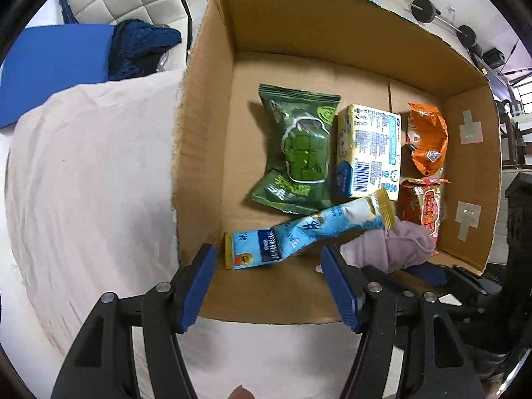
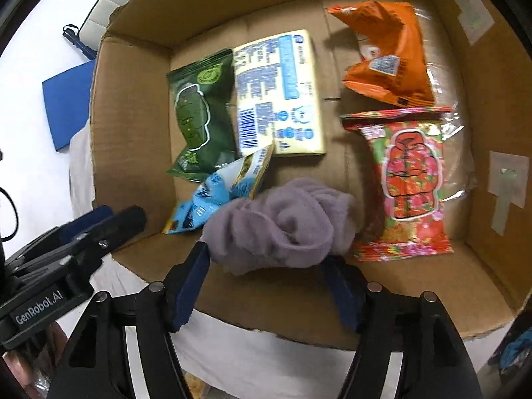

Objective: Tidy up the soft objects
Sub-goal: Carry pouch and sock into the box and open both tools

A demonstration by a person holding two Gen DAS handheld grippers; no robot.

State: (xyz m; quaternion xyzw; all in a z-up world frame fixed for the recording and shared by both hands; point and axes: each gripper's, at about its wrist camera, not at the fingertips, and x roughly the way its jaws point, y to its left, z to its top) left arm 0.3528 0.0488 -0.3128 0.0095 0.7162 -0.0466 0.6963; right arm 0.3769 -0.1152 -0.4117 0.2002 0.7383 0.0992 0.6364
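A cardboard box point(image 2: 139, 126) of snack packets sits on a sheeted bed point(image 1: 83, 166); right tool point(image 2: 266, 276) clamps a lilac sock point(image 2: 282, 226); left tool point(image 1: 266, 279) gapes apart, empty.

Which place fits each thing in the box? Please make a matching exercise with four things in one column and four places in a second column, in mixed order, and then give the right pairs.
Things:
1. green packet
2. pale yellow pack
3. orange packet
4. purple sock

Places:
A. between the jaws of the right gripper
B. in the middle, between the green packet and the orange one
C. nearest the left wall of the cardboard box
D. just beyond the red flowered packet

Pairs: 1-C, 2-B, 3-D, 4-A
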